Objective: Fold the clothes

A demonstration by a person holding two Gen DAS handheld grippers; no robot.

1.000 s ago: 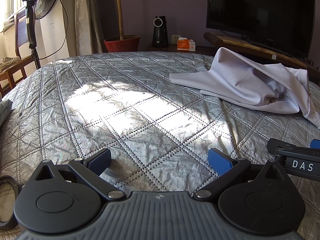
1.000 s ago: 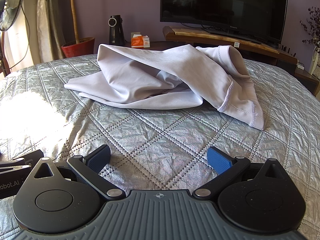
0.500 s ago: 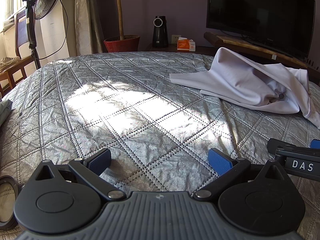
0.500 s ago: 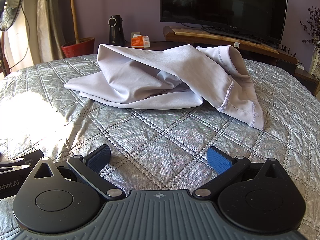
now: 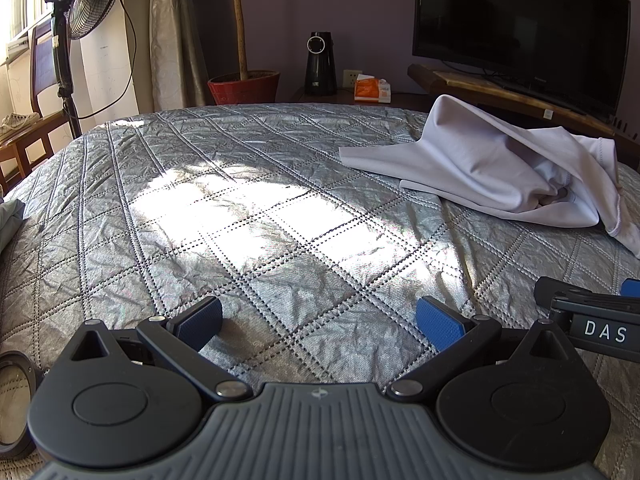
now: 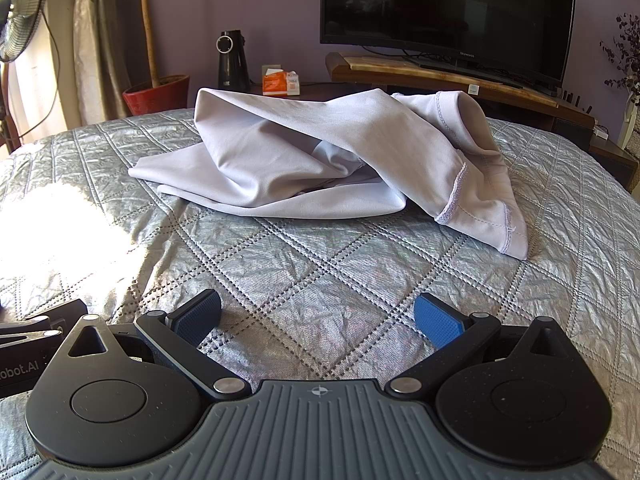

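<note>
Nothing has moved since the earlier frames; both grippers rest as before. In the left wrist view, the left gripper (image 5: 318,322) is wide open and holds nothing, low over the silver quilted bedspread (image 5: 224,216) with a bright sun patch. The pale lilac garment (image 5: 488,168) lies crumpled far right, near the bed edge. In the right wrist view, the right gripper (image 6: 318,320) is also wide open and empty; the garment (image 6: 304,160) lies ahead, with bare quilt (image 6: 340,264) between. Behind stands a television (image 6: 448,12).
</note>
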